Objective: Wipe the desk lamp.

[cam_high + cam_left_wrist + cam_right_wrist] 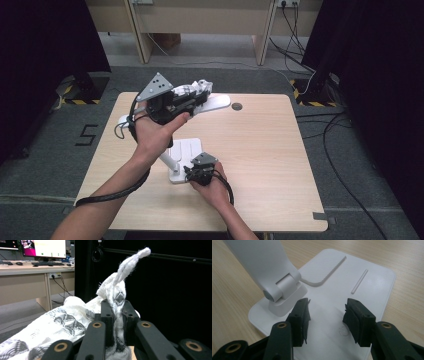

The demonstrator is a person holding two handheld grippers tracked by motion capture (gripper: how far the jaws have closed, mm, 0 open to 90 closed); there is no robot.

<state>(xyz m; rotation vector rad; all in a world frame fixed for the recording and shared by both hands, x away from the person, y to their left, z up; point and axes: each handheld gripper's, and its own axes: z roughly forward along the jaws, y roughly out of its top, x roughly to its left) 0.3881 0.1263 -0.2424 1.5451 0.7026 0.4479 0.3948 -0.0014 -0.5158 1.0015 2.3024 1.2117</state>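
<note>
Up high, left tongs (115, 312) pinching cloth (75, 320).

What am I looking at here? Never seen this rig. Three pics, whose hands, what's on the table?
A person holds a two-jaw gripper in each hand; no robot arm. The high view looks down on the wooden table. The other two pictures come from cameras riding on each gripper. A white desk lamp stands on the table. The left gripper is shut on a white patterned cloth, raised near the lamp's head. The right gripper is open over the lamp's flat base, holding nothing.
</note>
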